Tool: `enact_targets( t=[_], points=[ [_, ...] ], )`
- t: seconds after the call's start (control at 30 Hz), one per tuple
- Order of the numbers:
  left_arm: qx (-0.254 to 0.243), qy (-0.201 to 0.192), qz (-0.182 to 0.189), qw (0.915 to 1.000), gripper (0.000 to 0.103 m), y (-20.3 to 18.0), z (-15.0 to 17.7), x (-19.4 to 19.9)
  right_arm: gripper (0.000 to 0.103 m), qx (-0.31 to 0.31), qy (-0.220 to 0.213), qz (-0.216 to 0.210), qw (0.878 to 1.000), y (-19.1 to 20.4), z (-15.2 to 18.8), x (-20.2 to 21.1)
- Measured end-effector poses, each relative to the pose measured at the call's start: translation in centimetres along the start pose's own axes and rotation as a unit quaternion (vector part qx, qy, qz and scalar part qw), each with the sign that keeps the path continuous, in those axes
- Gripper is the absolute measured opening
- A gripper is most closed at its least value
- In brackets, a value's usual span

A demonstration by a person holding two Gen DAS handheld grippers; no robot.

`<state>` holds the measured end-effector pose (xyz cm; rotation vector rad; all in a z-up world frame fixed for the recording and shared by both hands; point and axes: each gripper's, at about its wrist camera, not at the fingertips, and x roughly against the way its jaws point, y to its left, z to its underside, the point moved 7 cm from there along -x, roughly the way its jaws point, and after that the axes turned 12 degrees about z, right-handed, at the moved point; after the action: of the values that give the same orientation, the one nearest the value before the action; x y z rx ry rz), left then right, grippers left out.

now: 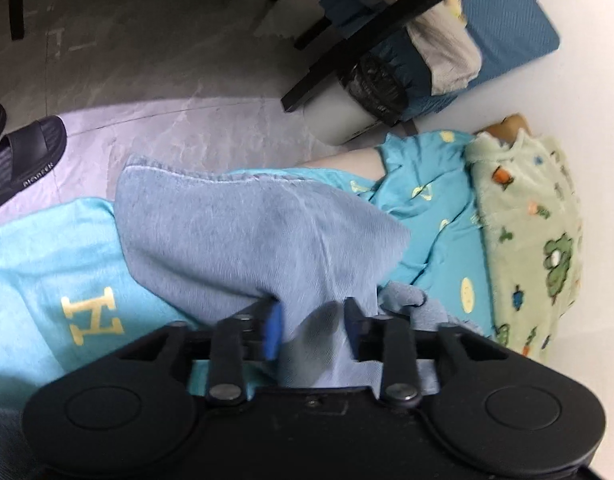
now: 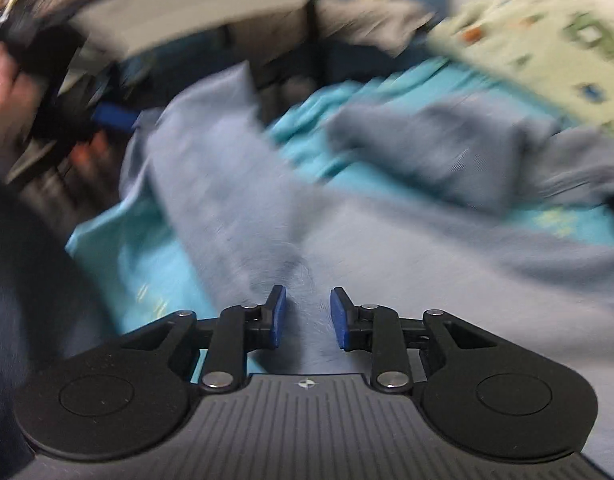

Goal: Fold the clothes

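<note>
Seen from the left wrist, the left gripper (image 1: pixel 313 330) has its jaws parted a little, with a fold of the grey-blue garment (image 1: pixel 243 236) running between the blue pads (image 1: pixel 274 330); the motion blur leaves it unclear whether the pads actually press on the cloth. The garment lies draped over a turquoise shirt (image 1: pixel 47 280) printed with a yellow letter H, and a green fleece with animal prints (image 1: pixel 535 240) lies to the right on the white table (image 1: pixel 587 100). Beyond the table edge a black sandal (image 1: pixel 27 156) stands on the grey floor. In the right wrist view, which is heavily blurred, the right gripper (image 2: pixel 307 318) holds its jaws at a narrow gap, and the grey-blue cloth (image 2: pixel 387 248) passes through that gap; the pads (image 2: pixel 279 316) stand just beside the fabric, contact uncertain. The garment spreads ahead across the turquoise shirt (image 2: pixel 147 256), one part bunched up near the green fleece (image 2: pixel 547 40). At far left a hand (image 2: pixel 3 80) grips the other black tool.
</note>
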<state>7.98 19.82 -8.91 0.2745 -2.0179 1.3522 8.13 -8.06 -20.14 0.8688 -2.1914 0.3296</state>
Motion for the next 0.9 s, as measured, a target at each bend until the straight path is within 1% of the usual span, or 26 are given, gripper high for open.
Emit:
enact_targets(
  t=[0.07,0.1,0.17,0.2,0.27,0.3,0.33,0.4,0.5,0.6,0.63,0.67,0.73,0.77,0.8,0.87,0.9],
  points=[
    [-0.001,0.010,-0.013,0.9999,0.037,-0.1,-0.6,-0.5,0.015,0.018,0.005,-0.011,1.000,0.9,0.6,-0.1],
    [-0.002,0.016,-0.021,0.9996,0.037,-0.3,-0.9,-0.8,0.009,0.015,0.005,-0.023,1.000,1.0,0.6,0.0],
    [-0.014,0.023,-0.040,0.9988,0.040,-1.0,-1.3,-1.2,0.003,-0.003,0.008,-0.055,0.998,1.0,0.3,0.3],
    [-0.021,0.026,-0.050,0.9982,0.042,-1.4,-1.5,-1.3,0.003,-0.003,0.005,-0.070,0.998,1.3,0.2,0.7],
    [-0.020,0.039,-0.065,0.9969,0.045,-1.8,-1.3,-1.1,0.003,0.013,0.004,-0.103,0.995,2.4,0.3,1.2],
    [-0.020,0.045,-0.072,0.9962,0.050,-2.0,-1.1,-1.0,0.005,0.023,0.005,-0.113,0.993,3.0,0.4,1.3],
    [-0.025,0.048,-0.073,0.9958,0.053,-2.3,-1.0,-0.6,0.008,0.033,0.006,-0.118,0.992,3.2,0.6,1.6],
    [-0.034,0.052,-0.076,0.9951,0.054,-2.7,-1.0,0.0,0.008,0.045,0.008,-0.116,0.992,3.3,0.6,1.8],
    [-0.043,0.050,-0.084,0.9943,0.056,-3.6,-1.3,0.3,0.008,0.031,0.013,-0.119,0.992,2.9,0.6,1.9],
    [-0.070,0.051,-0.098,0.9914,0.057,-5.2,-1.8,-0.7,0.008,0.019,0.013,-0.117,0.993,2.4,0.3,1.9],
    [-0.071,0.055,-0.095,0.9914,0.062,-5.8,-1.9,-1.4,0.008,0.016,0.013,-0.117,0.993,2.3,0.2,1.7],
    [-0.077,0.067,-0.092,0.9906,0.064,-6.5,-2.2,-2.6,0.008,0.015,0.013,-0.118,0.993,2.3,0.2,1.7],
    [-0.099,0.100,-0.106,0.9844,0.064,-7.6,-2.5,-5.2,0.009,0.015,0.012,-0.118,0.993,2.3,0.2,1.7],
    [-0.108,0.119,-0.116,0.9800,0.064,-8.0,-2.6,-6.7,0.009,0.014,0.013,-0.118,0.993,2.3,0.2,1.8],
    [-0.118,0.131,-0.128,0.9759,0.064,-8.3,-2.7,-7.9,0.010,0.013,0.013,-0.119,0.993,2.3,0.2,1.9],
    [-0.139,0.127,-0.161,0.9690,0.064,-8.8,-3.0,-9.6,0.011,0.009,0.011,-0.123,0.992,2.3,0.2,2.1],
    [-0.163,0.133,-0.175,0.9619,0.064,-9.2,-3.1,-10.5,0.011,0.007,0.010,-0.125,0.992,2.3,0.1,2.2]
  ],
)
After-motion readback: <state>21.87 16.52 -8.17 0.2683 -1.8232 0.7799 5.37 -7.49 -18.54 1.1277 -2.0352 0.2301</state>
